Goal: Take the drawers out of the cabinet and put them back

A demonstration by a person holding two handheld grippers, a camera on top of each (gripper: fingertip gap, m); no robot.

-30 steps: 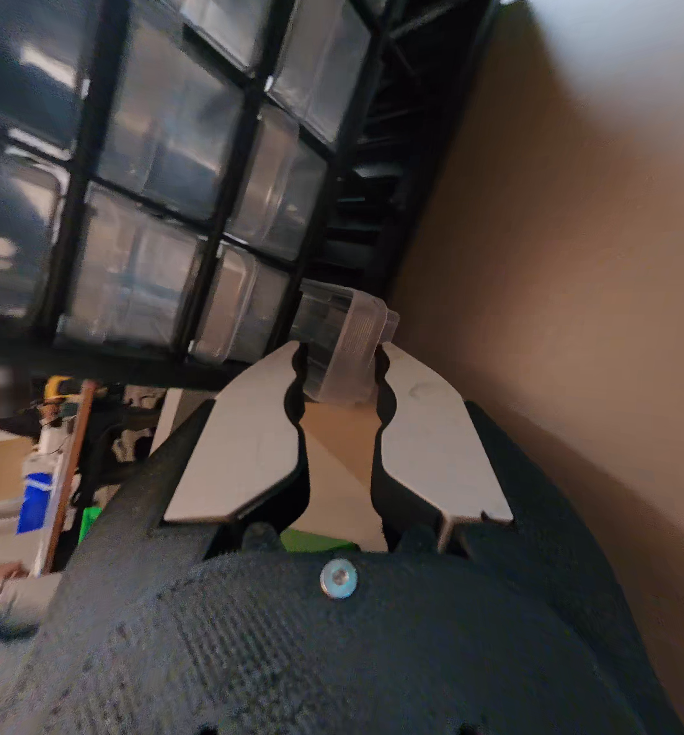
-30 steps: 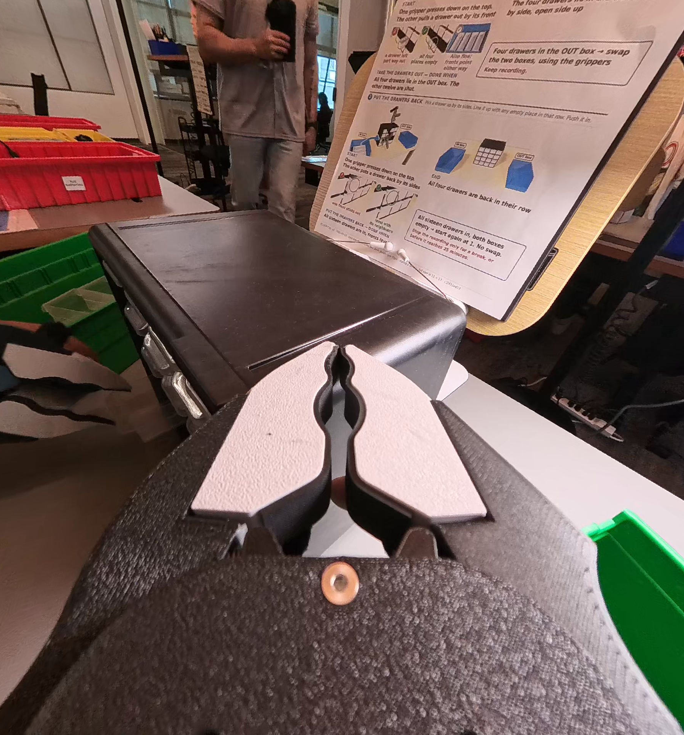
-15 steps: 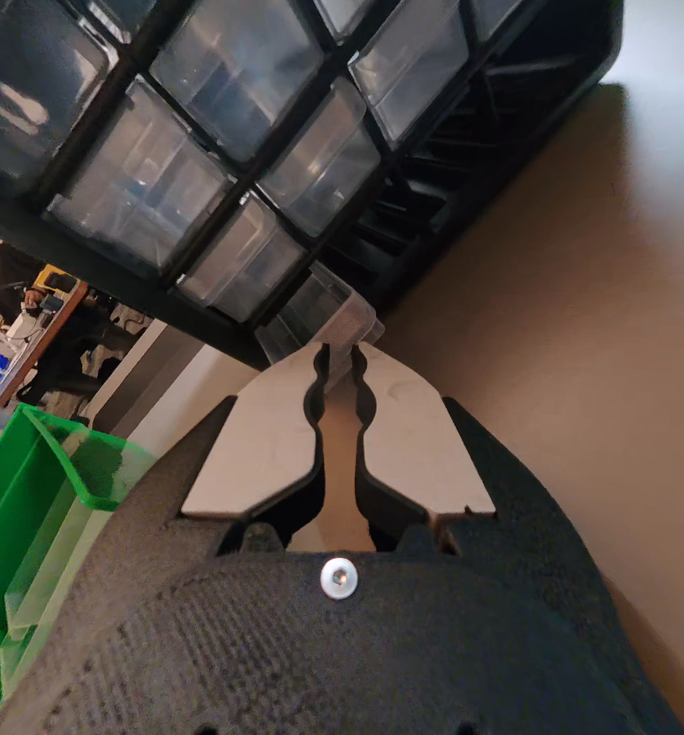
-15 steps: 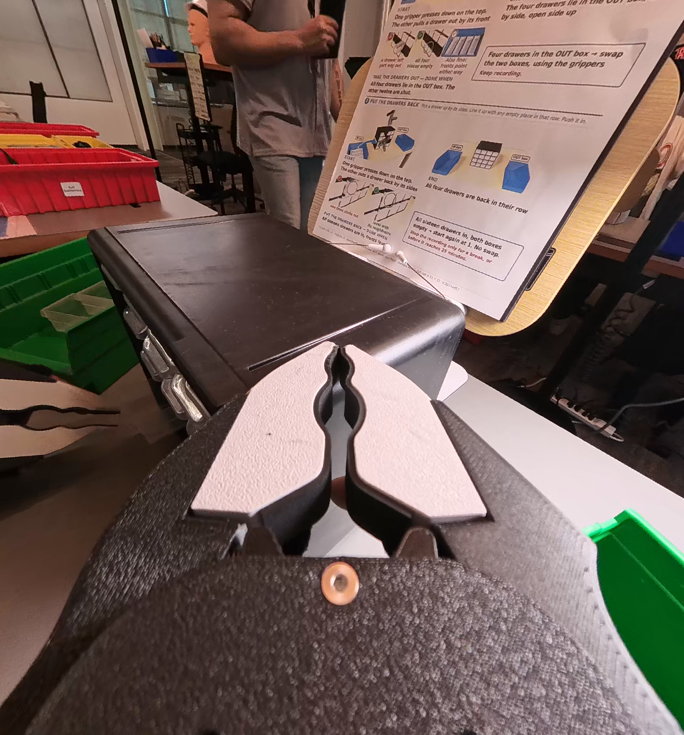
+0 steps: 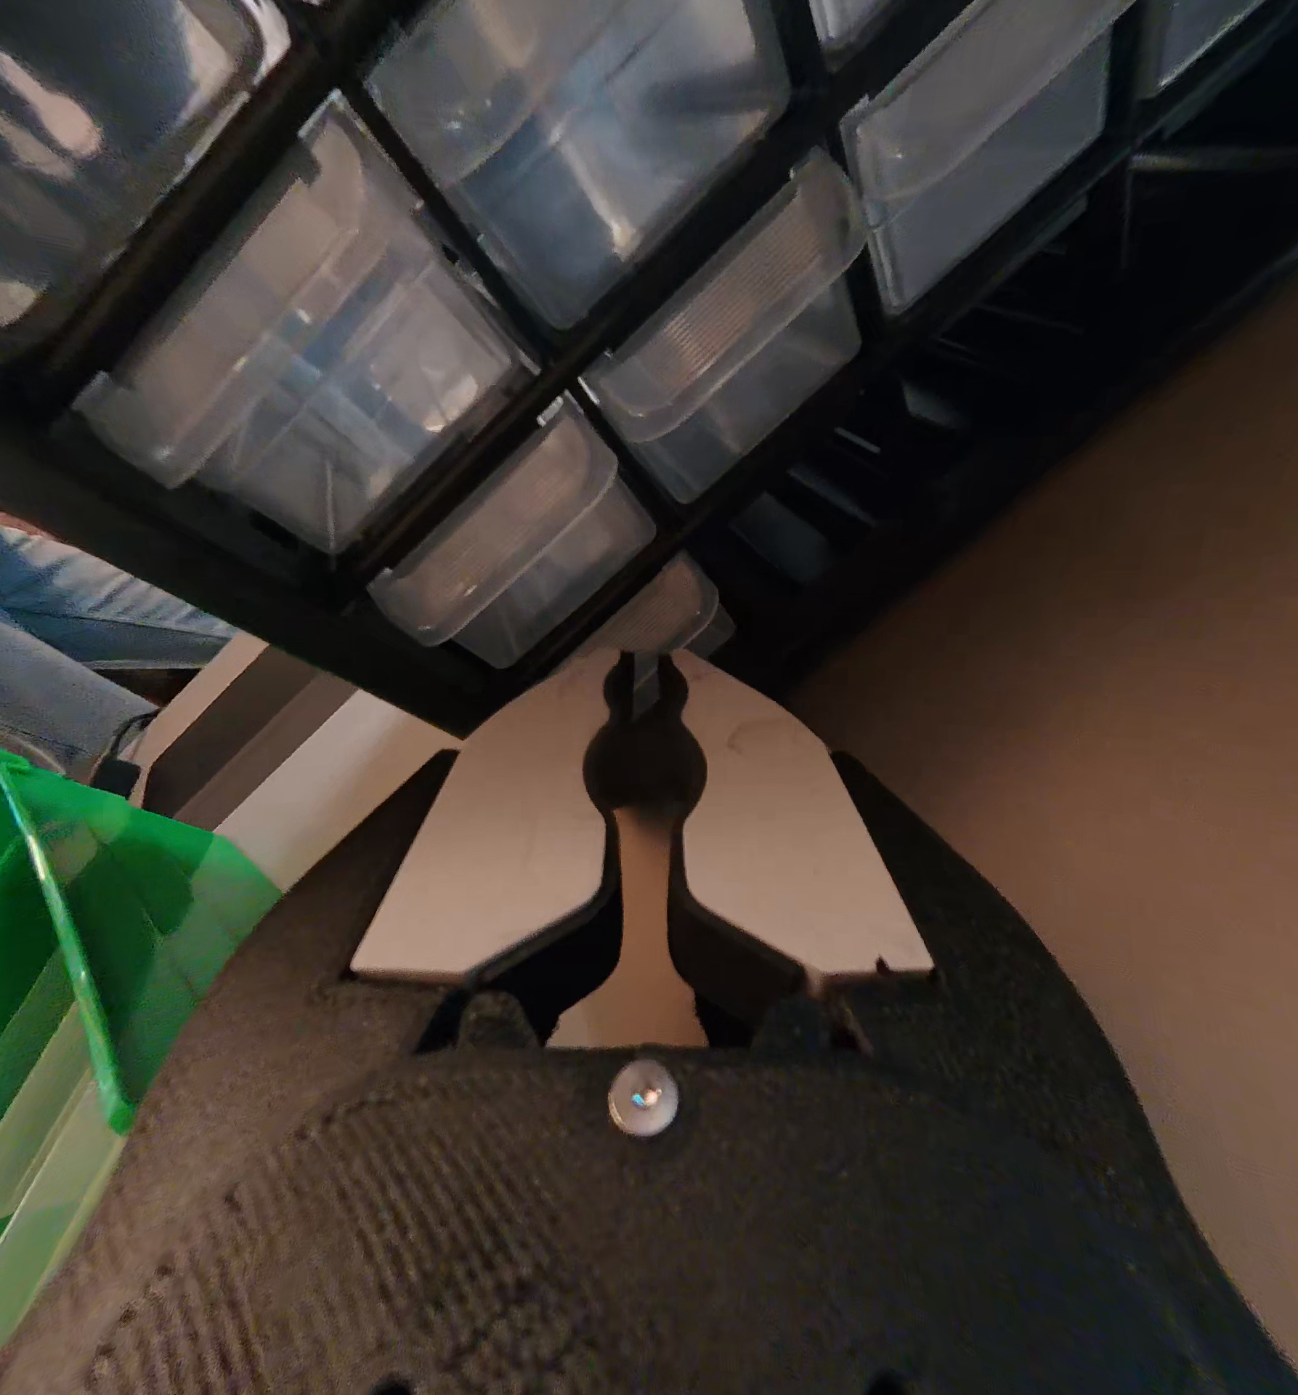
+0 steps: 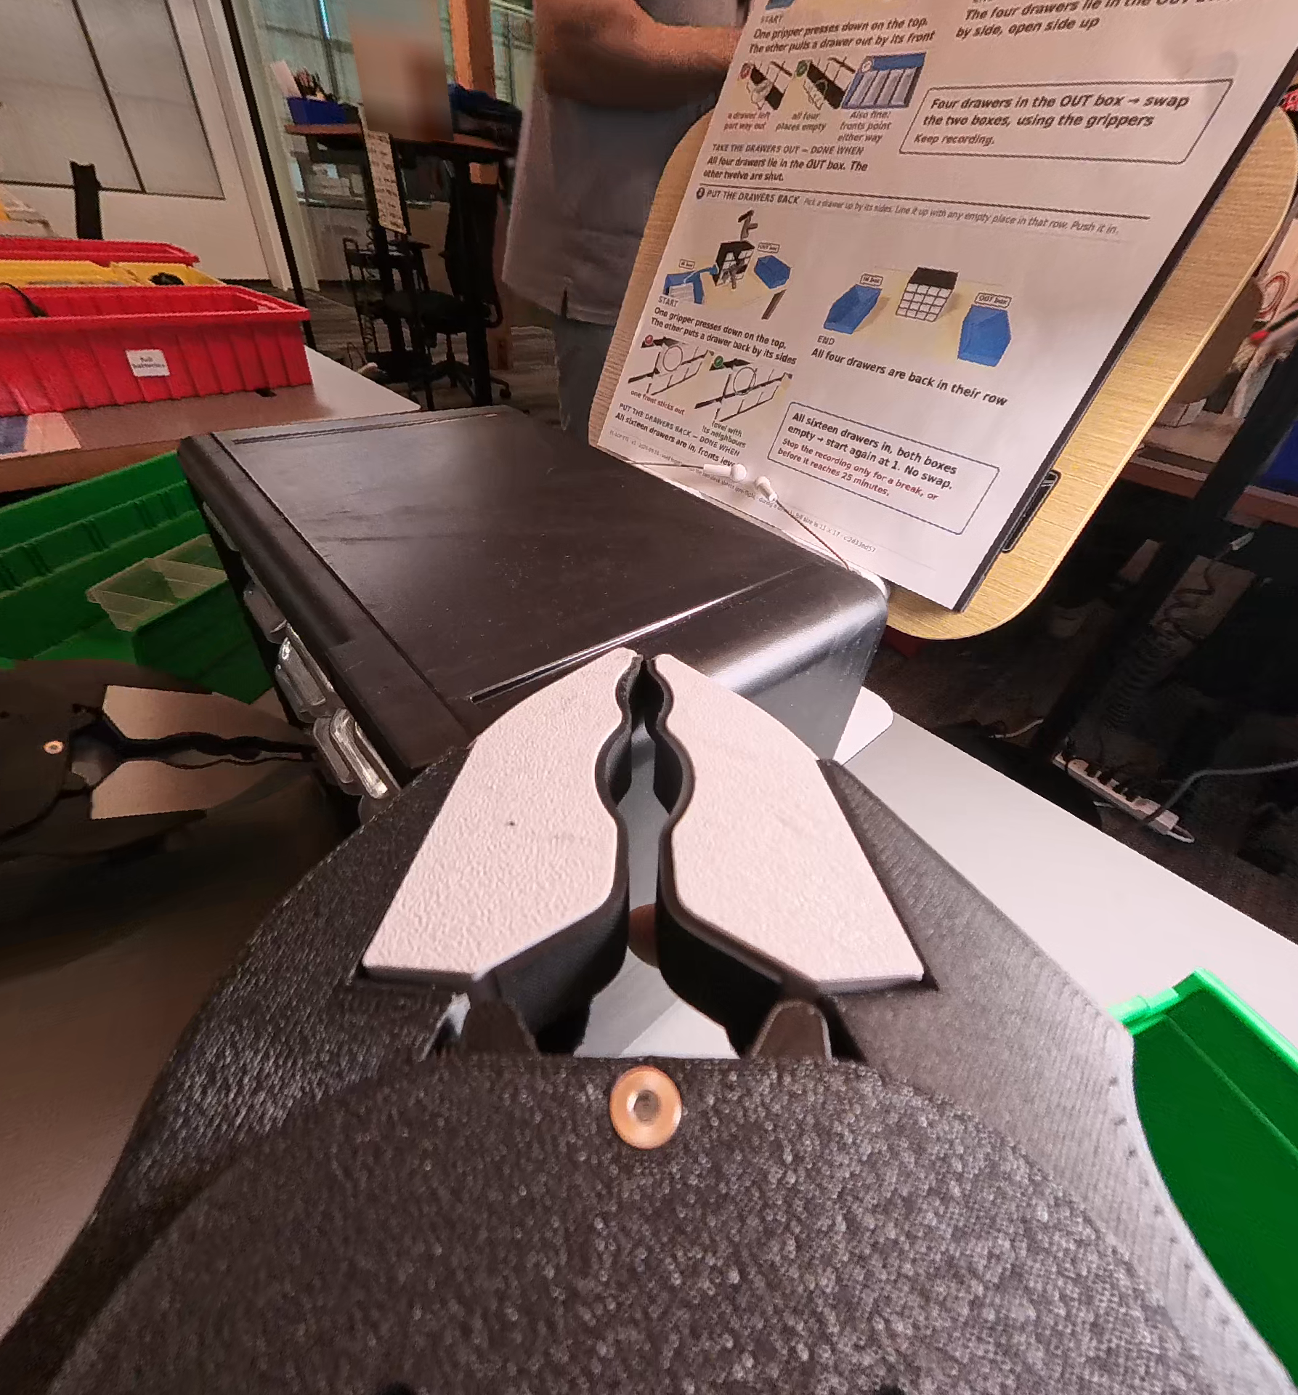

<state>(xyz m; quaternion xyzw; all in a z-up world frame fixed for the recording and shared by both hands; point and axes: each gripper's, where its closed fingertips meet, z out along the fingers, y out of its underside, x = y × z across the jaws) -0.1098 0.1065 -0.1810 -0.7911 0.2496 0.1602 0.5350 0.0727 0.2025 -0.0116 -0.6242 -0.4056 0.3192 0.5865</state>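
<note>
Left tongs (image 5: 644,668) pinch one clear drawer's (image 5: 672,604) lip; right tongs (image 6: 642,664) closed, empty, atop cabinet (image 6: 525,528)

— Black cabinet (image 6: 525,543), clear drawers (image 5: 306,377)?
— Yes. Green bins (image 6: 1249,1177), red tray (image 6: 125,347), tan tabletop (image 5: 1083,679), pale grey fingers (image 6: 525,823) on black textured gripper bodies.

cabinet (image 6: 525,543): stood on the table (image 6: 1045,891), taken as landmark.
drawers (image 5: 313,355): seated in the cabinet's front face.
left gripper (image 6: 306,751): placed at the cabinet's front, tips against a drawer handle (image 6: 344,743).
right gripper (image 6: 642,668): set on the cabinet's top, near its right edge.
left bin (image 6: 42,543): placed left of the cabinet.
right bin (image 6: 1249,1117): placed right of the cabinet, nearer the camera.
instruction board (image 6: 932,264): leaned behind the cabinet.
</note>
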